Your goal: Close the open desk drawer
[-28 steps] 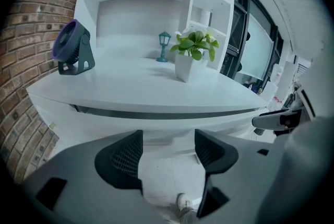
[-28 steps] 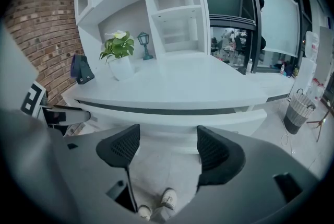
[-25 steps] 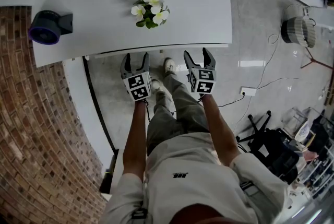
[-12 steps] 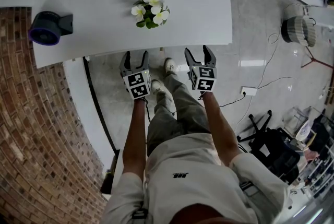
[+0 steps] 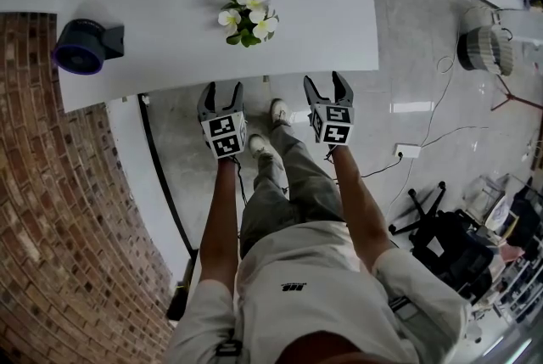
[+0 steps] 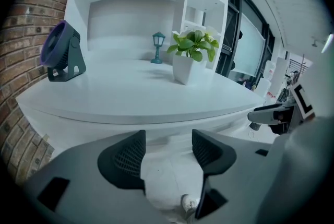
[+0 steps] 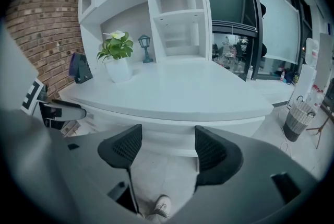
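Observation:
The white desk runs across the top of the head view. Both grippers hang side by side just in front of its near edge, over the floor. My left gripper is open, and so is my right gripper. Both pairs of jaws have just been closing, and nothing lies between them. A white front panel lies flush under the desktop's edge in both gripper views. No drawer sticks out in any view.
On the desk stand a flower pot and a purple fan. A brick wall is at the left. The person's legs and shoes are under the grippers. A white basket and black gear sit at the right.
Both grippers' jaws stand a little narrower than a second ago. The hands have kept their place before the desk edge.

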